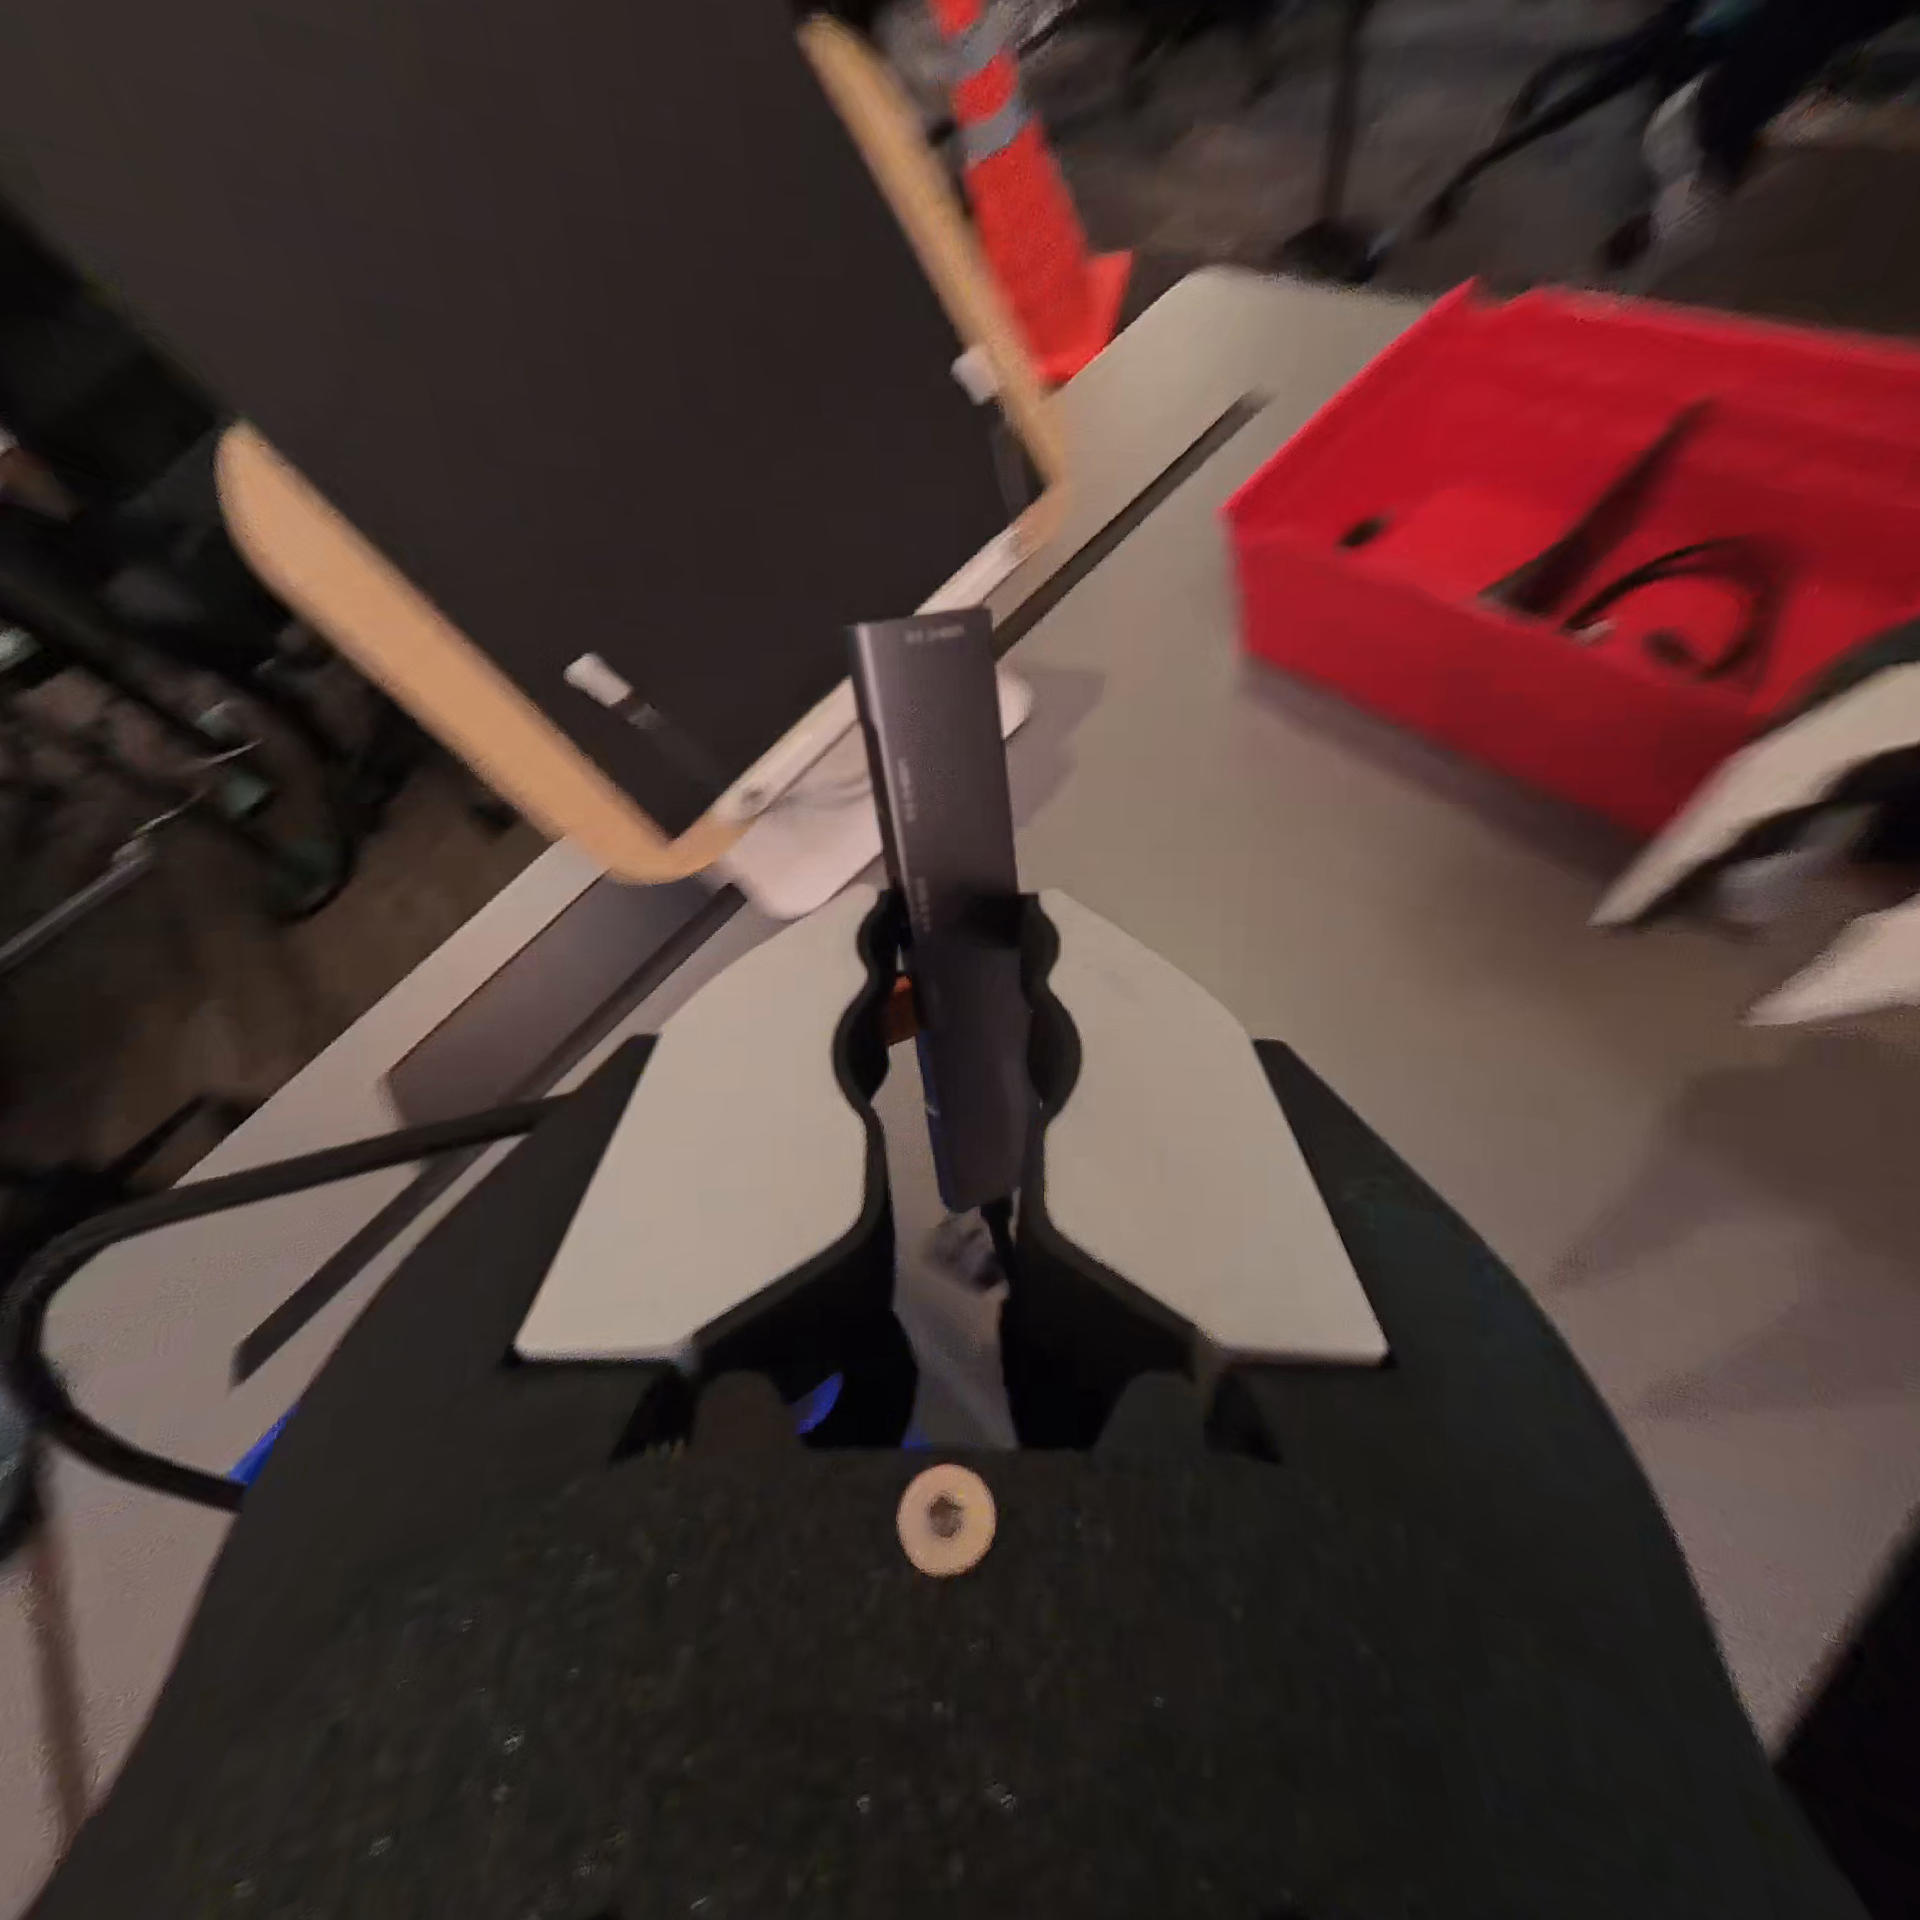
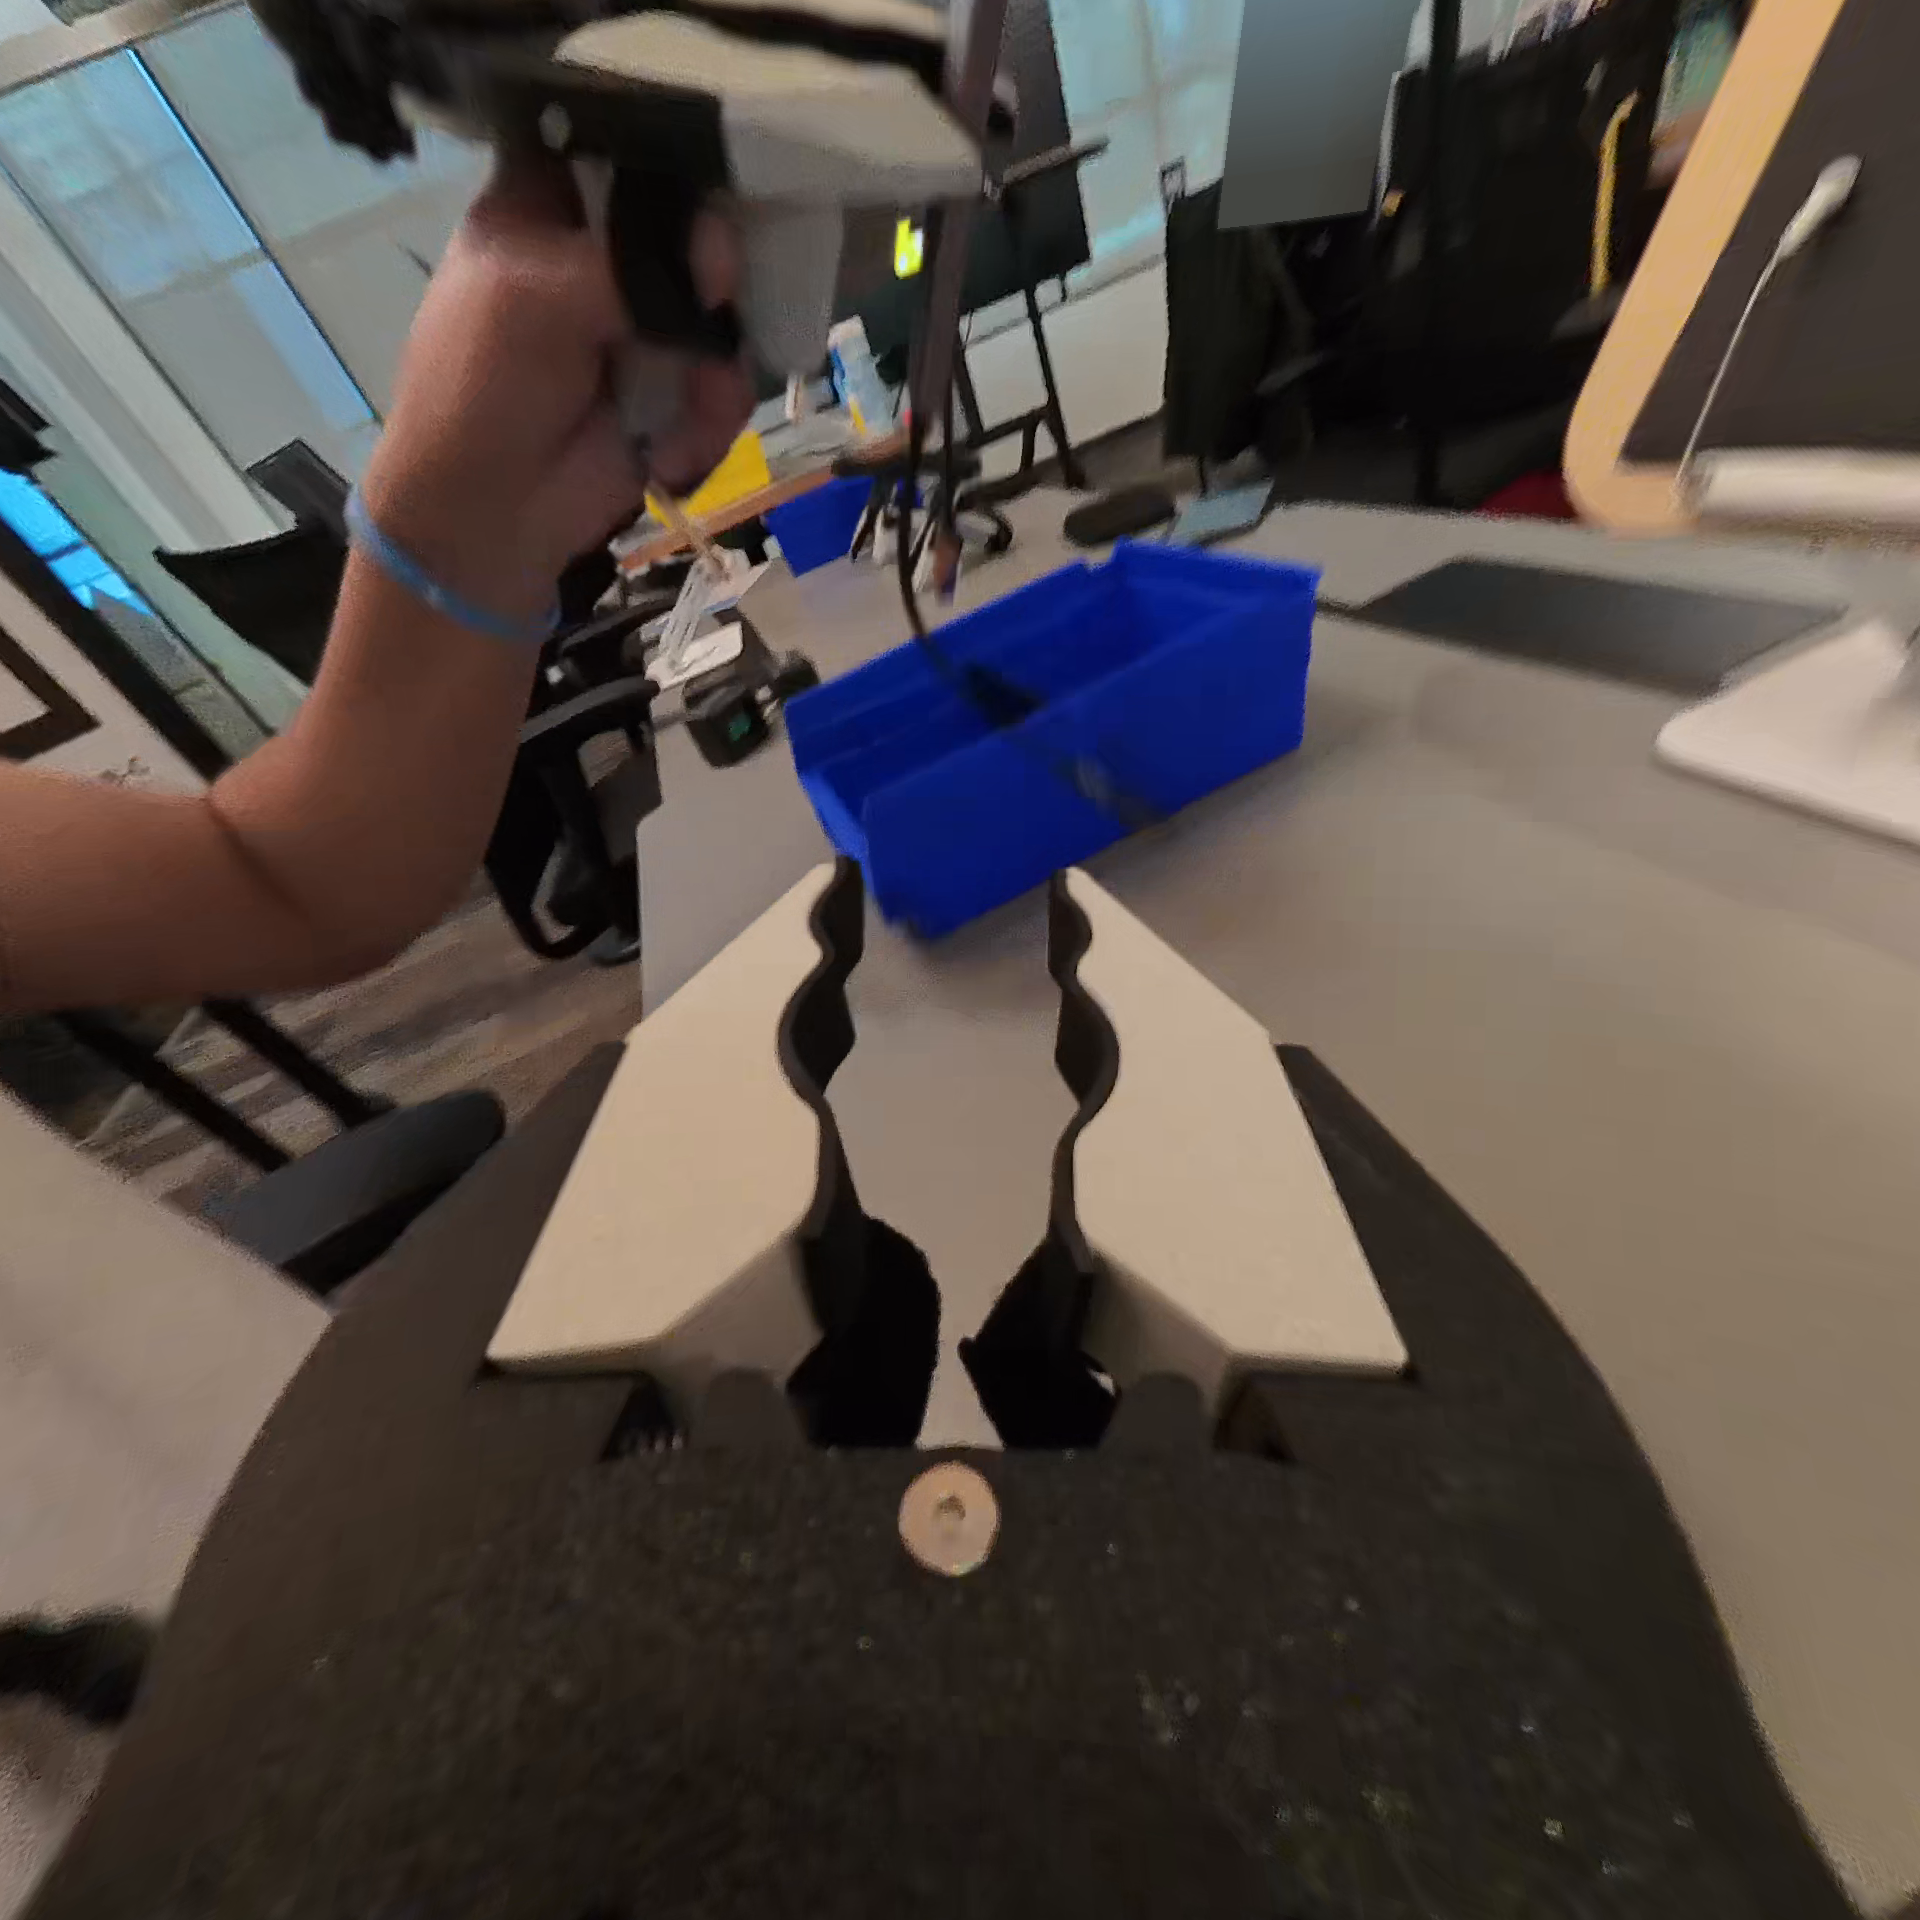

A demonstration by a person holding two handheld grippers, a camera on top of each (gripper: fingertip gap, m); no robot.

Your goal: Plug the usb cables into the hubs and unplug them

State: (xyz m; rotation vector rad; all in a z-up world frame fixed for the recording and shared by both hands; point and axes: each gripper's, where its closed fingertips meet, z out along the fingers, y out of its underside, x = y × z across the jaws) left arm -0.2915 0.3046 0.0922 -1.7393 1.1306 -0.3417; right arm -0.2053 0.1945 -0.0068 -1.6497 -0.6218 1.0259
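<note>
We grip the dark hub (image 1: 925,831) upright in left gripper (image 1: 961,935); right gripper (image 2: 951,904) released, empty. Next, we judge: fetch cable from blue bin (image 2: 1049,727)

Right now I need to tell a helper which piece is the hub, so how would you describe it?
On the grey table, left of the red bin, find the left gripper. Standing up between its jaws is the USB hub: a slim, dark grey stick with a black cable trailing from its lower end, the only thing held off the table.
</note>
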